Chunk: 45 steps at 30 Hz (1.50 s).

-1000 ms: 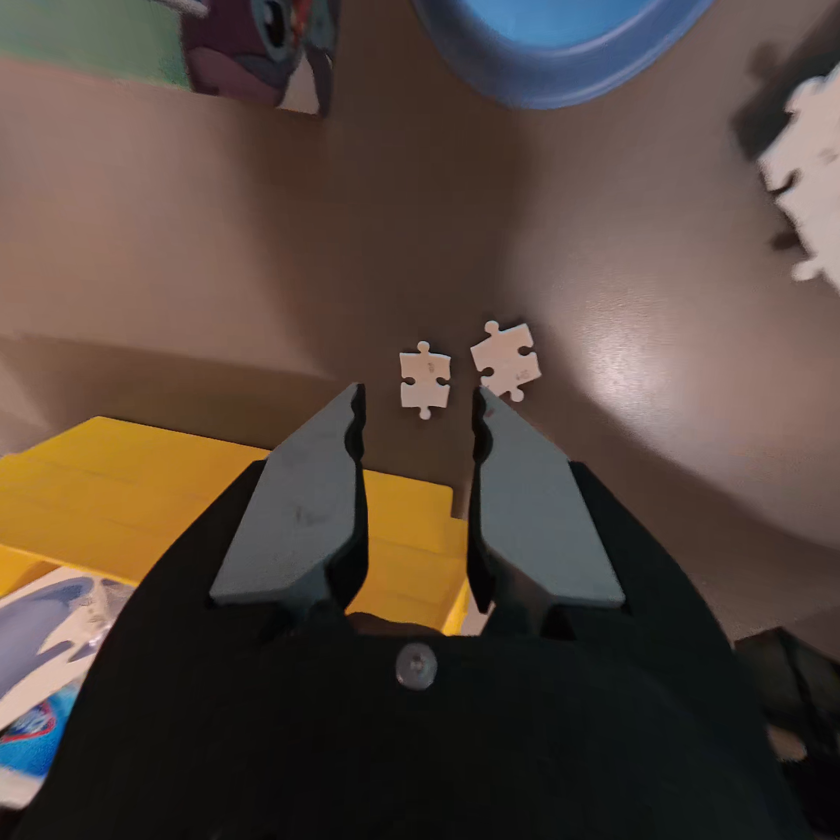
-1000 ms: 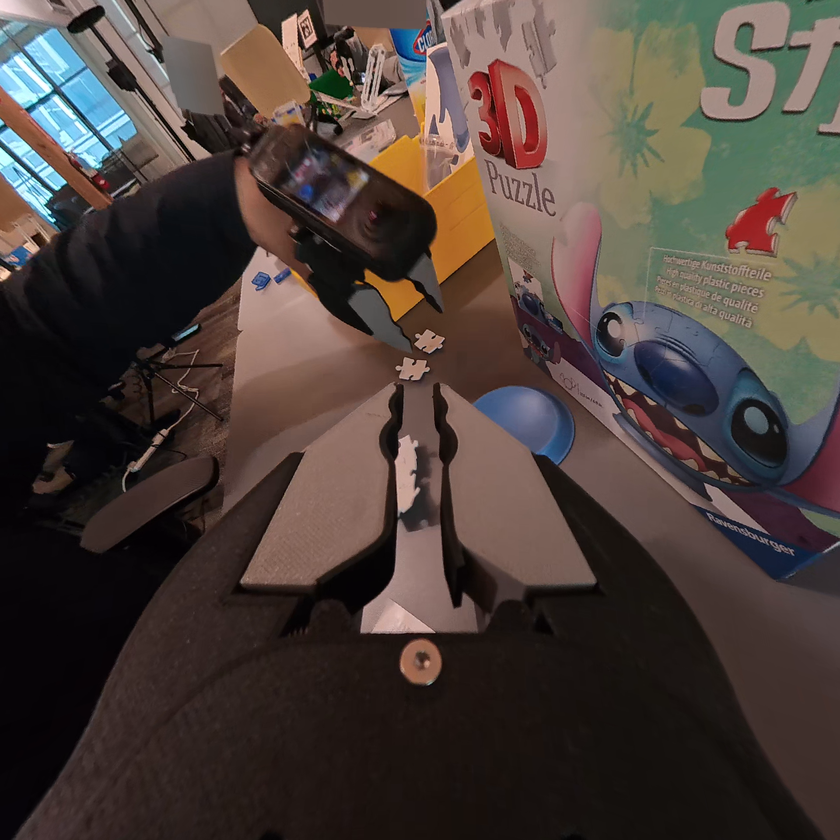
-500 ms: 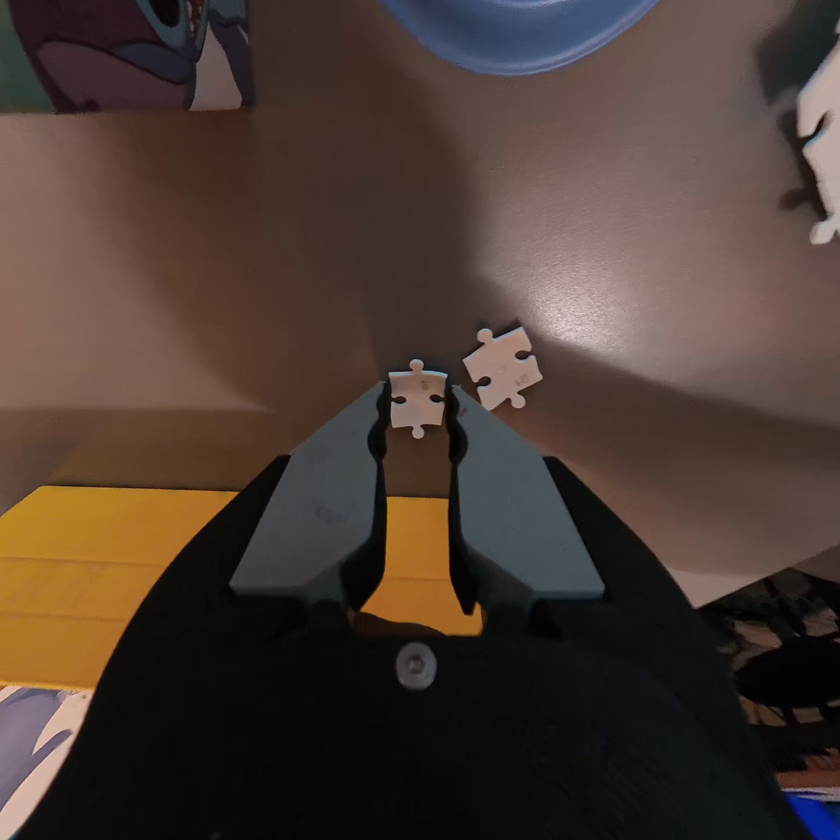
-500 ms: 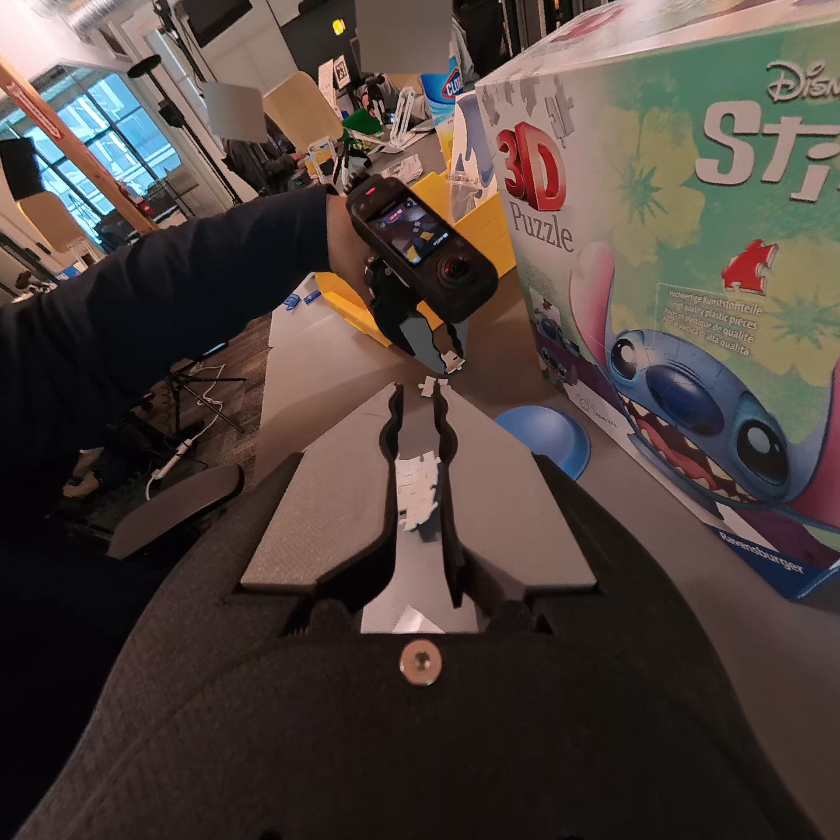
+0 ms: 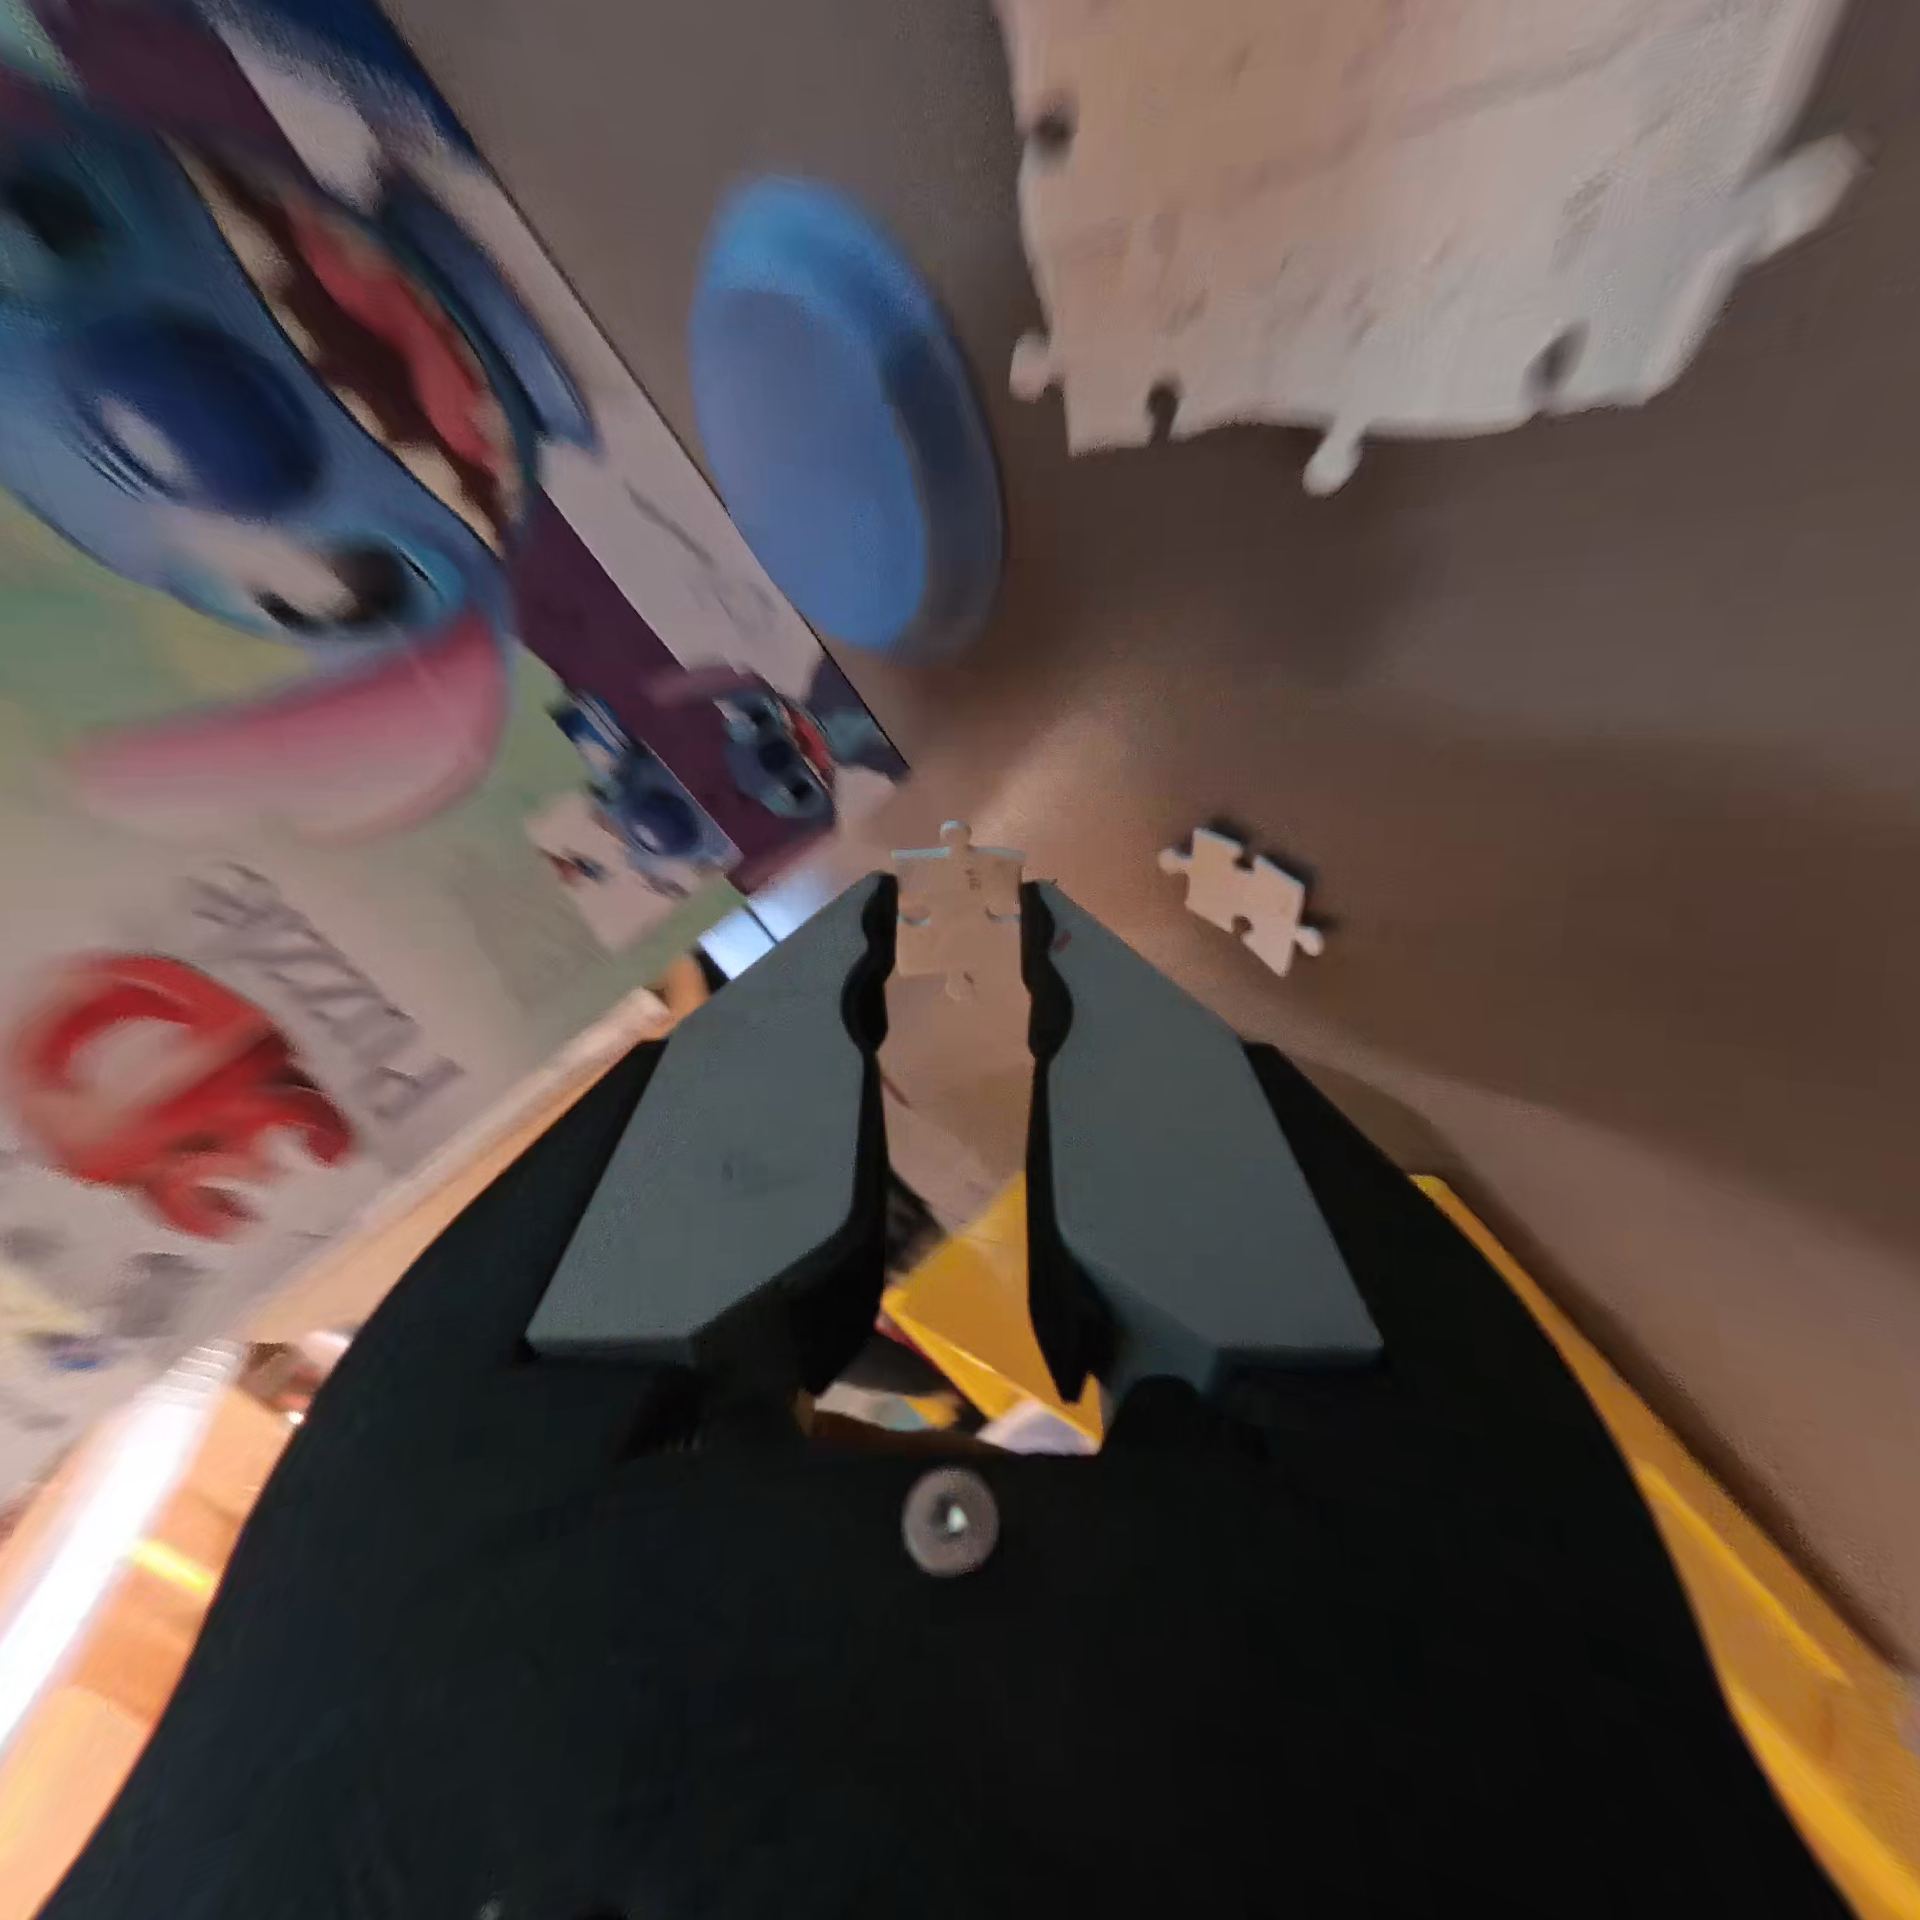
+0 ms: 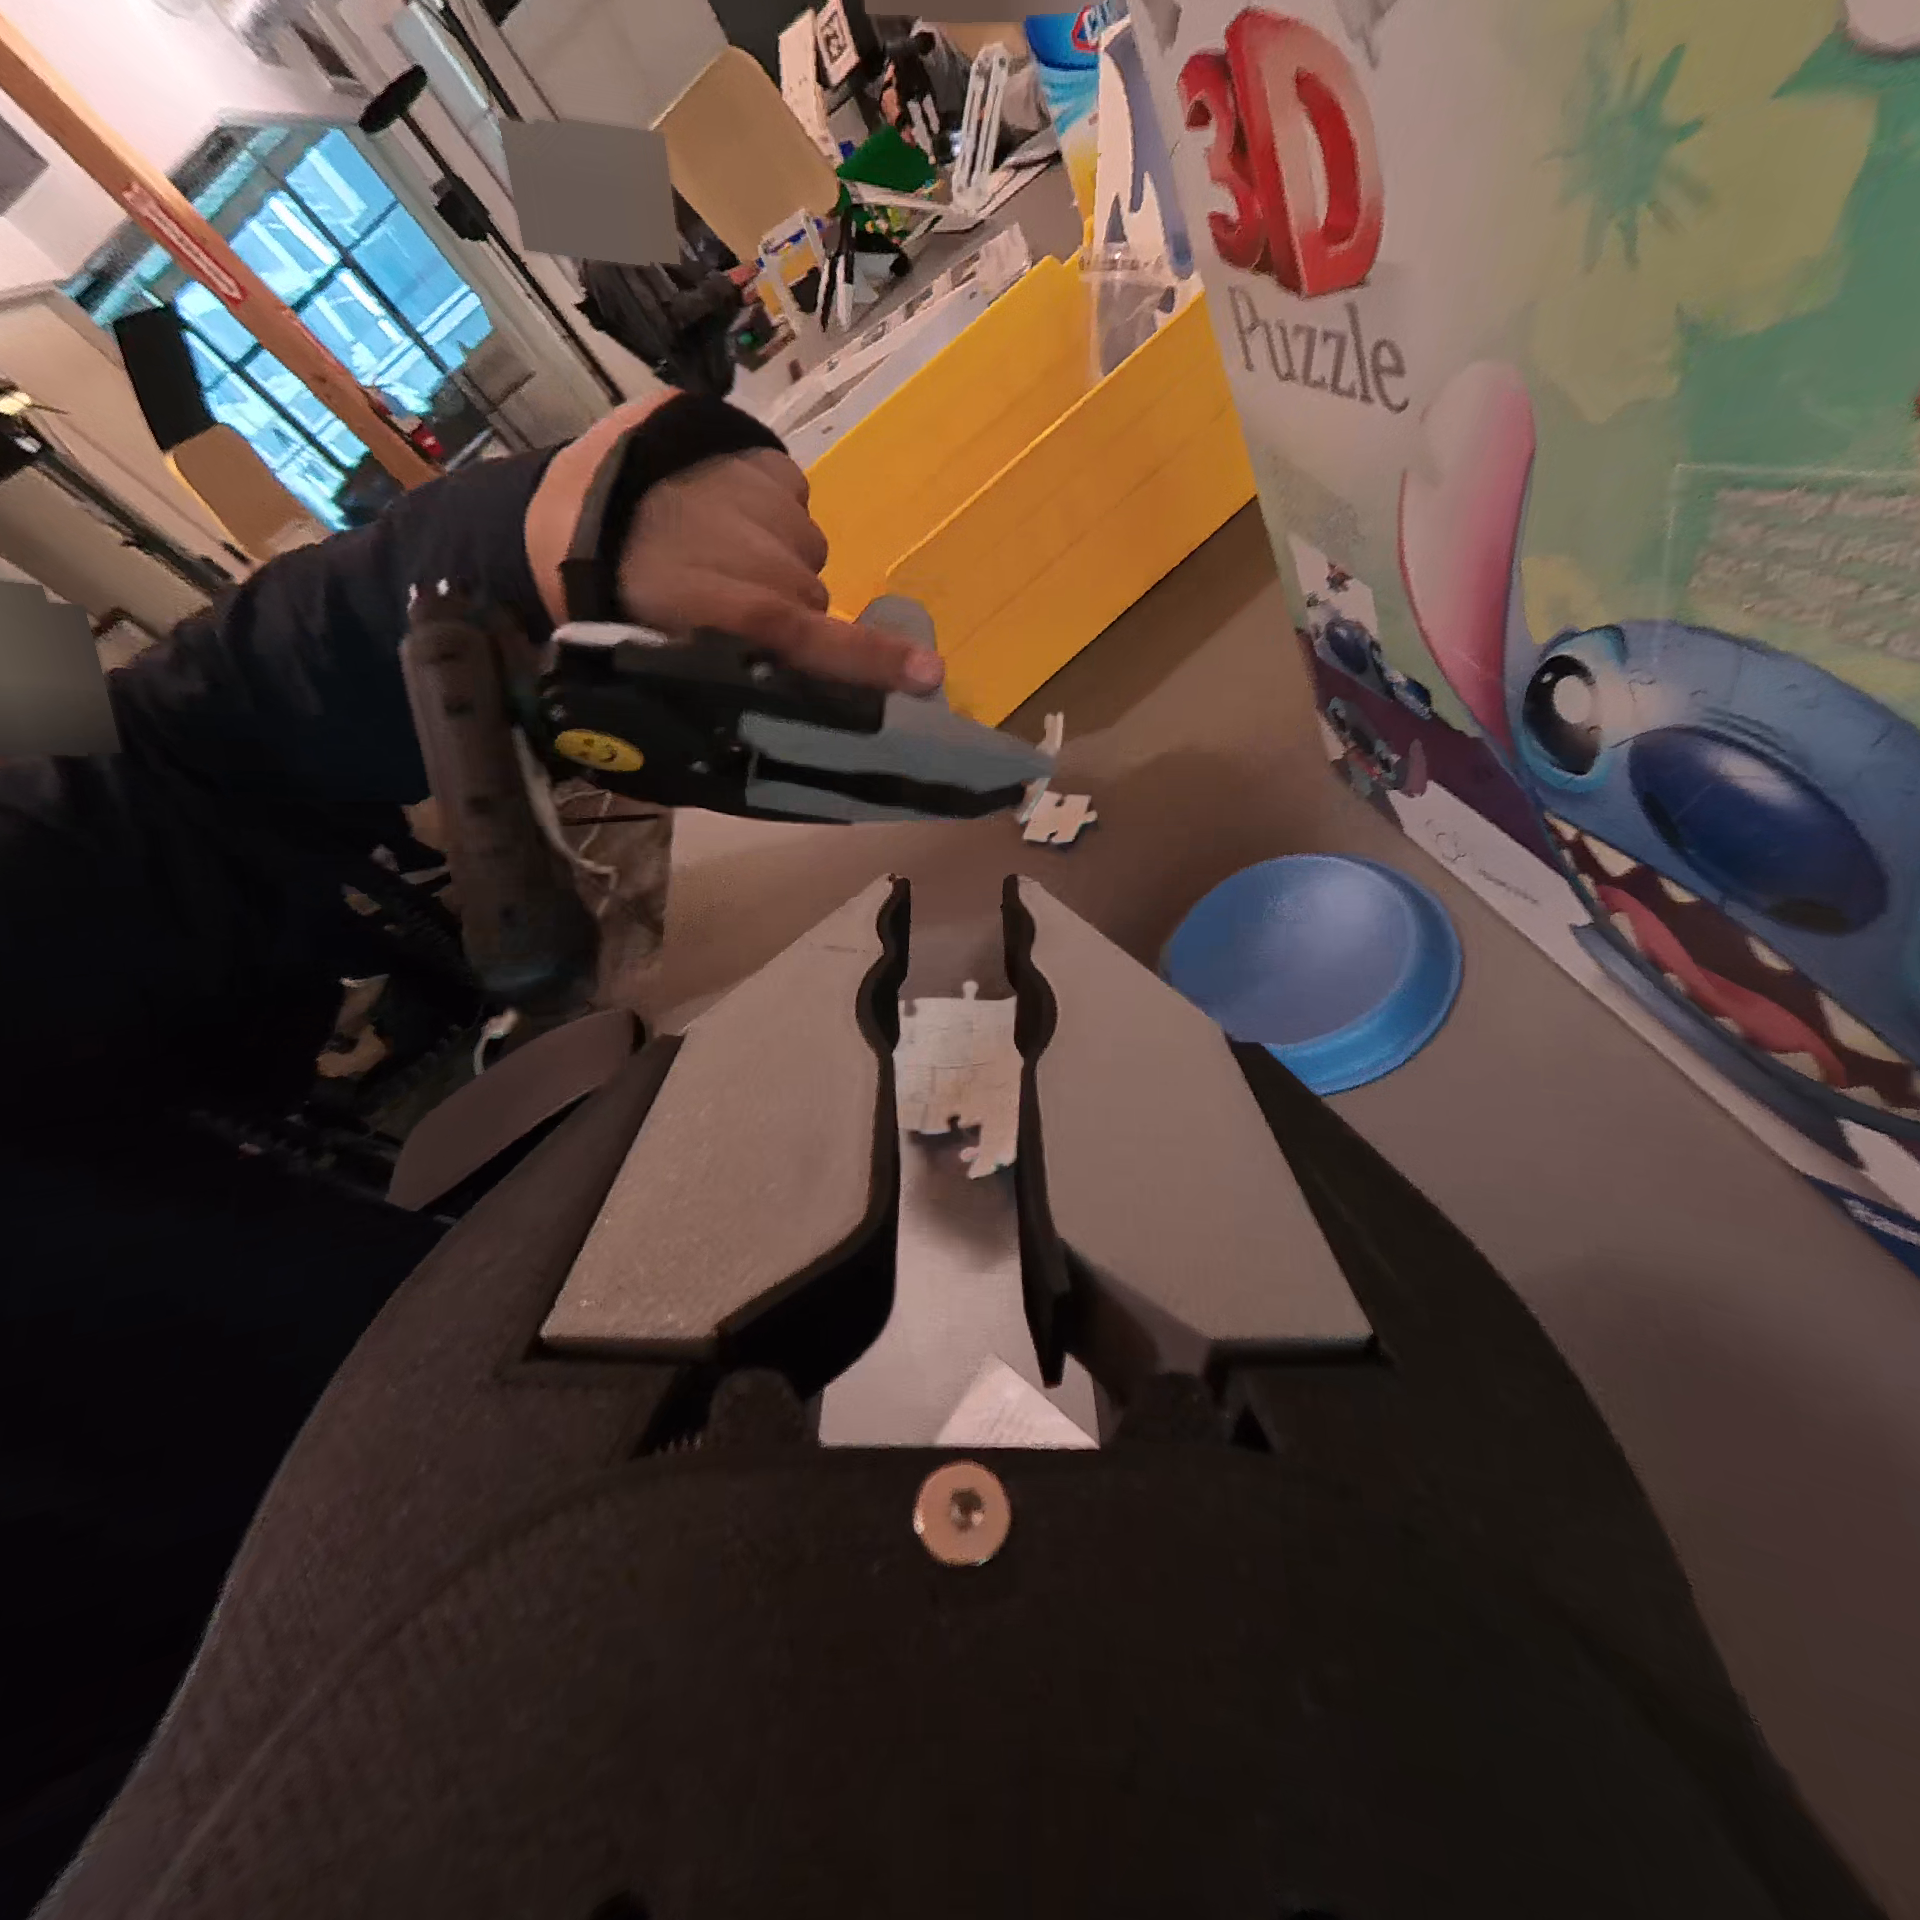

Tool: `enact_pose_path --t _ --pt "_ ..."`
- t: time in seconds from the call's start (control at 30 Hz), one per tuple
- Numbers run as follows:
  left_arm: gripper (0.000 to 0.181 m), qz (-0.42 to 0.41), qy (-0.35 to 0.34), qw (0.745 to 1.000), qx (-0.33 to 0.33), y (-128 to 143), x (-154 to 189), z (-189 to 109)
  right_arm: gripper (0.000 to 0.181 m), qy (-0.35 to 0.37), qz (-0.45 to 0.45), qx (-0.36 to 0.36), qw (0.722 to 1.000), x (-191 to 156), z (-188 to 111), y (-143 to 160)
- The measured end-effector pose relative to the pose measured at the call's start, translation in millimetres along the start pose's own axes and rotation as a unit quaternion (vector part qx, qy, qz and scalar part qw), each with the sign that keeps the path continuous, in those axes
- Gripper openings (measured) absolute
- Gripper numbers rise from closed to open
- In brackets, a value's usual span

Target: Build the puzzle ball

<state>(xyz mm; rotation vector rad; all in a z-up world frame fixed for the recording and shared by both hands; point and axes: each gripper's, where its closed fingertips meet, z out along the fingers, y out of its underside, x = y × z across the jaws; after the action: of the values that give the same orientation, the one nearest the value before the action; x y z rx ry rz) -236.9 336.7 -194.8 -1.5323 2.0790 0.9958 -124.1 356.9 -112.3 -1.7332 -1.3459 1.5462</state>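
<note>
My left gripper (image 5: 956, 891) is shut on a single white puzzle piece (image 5: 951, 935), pinched at the fingertips and lifted off the brown table. From the right wrist view this gripper (image 6: 1039, 771) lies on its side, with the piece (image 6: 1052, 732) sticking up at its tips. A second loose piece (image 5: 1242, 896) lies on the table beside it (image 6: 1058, 819). My right gripper (image 6: 954, 894) is shut on a curved section of joined white pieces (image 6: 961, 1070). That section (image 5: 1403, 208) shows large and blurred at the top right of the left wrist view.
A blue round stand (image 6: 1314, 966) sits on the table next to the tall puzzle box (image 6: 1662, 520); both show blurred in the left wrist view, stand (image 5: 842, 416), box (image 5: 260, 520). A yellow bin (image 6: 1039, 488) stands behind the left gripper. A person's sleeve and hand (image 6: 707, 540) hold that gripper. There is about 15 cm between the tips of the two grippers.
My left gripper closed on one of the two loose pieces, lifted it and rolled onto its side. The right gripper kept hold of the joined section.
</note>
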Motion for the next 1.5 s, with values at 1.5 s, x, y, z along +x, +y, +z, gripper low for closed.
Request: enact_pose_path --t 1.5 --pt "0.0 -0.077 0.129 0.983 0.102 -71 51 -15 0.0 -0.002 0.062 -0.1 0.993 14 35 49"
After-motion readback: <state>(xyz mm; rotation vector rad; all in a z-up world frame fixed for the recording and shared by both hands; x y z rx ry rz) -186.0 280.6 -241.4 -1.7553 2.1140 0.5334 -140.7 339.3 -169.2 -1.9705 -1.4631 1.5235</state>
